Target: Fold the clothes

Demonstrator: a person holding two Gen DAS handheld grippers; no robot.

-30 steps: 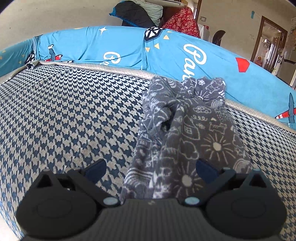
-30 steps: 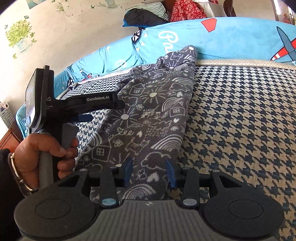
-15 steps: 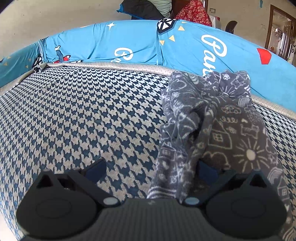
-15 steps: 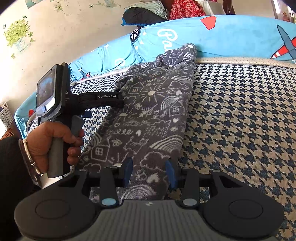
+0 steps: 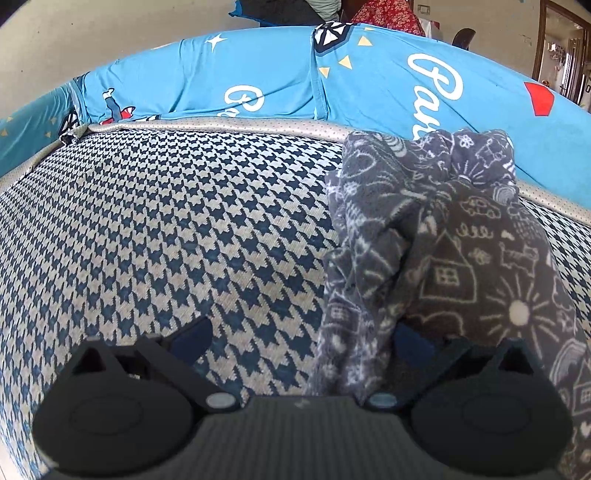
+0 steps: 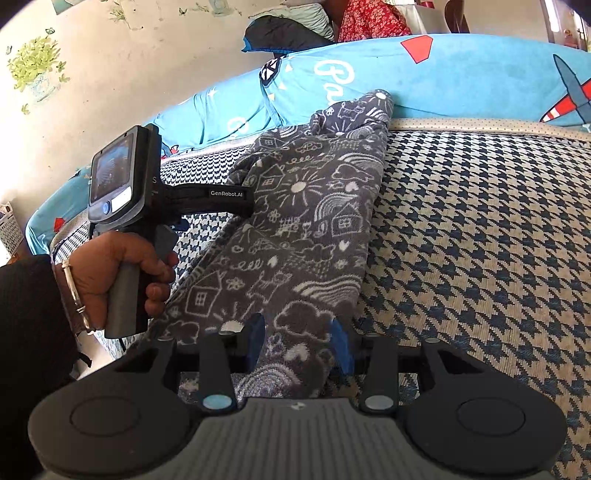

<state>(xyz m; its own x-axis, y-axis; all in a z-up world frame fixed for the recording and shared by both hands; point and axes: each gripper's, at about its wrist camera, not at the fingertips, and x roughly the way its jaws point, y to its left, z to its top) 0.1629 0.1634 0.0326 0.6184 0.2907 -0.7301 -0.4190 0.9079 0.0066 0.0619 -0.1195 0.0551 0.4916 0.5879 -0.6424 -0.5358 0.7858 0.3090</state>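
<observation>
Cloth (image 6: 295,236), a grey garment printed with white doodles, lies in a long rumpled strip on the houndstooth bed (image 6: 480,240), its far end bunched against the blue cushions (image 6: 461,77) and its near end at the grippers. Right gripper (image 6: 299,343) has its jaws partly closed, with the near edge of the cloth between the blue pads; they seem to press on the fabric. Left gripper (image 5: 295,339) has its jaws wide apart: one finger sits over bare bed on the left, the other is tucked under a hanging fold of cloth, so nothing is pinched there.

To fold well, the left jaws should likely close on the loose left edge level with the right grip, so both corners travel together. Then the strip wants spreading flat before any fold, since the far end is twisted into a knot.

Beyond the cushions lies a heap of other clothes (image 6: 325,26). The person's hand (image 6: 122,273) on the left handle sits just beside the cloth. Nothing else lies on the bed; the bunched far end is the main hindrance.
</observation>
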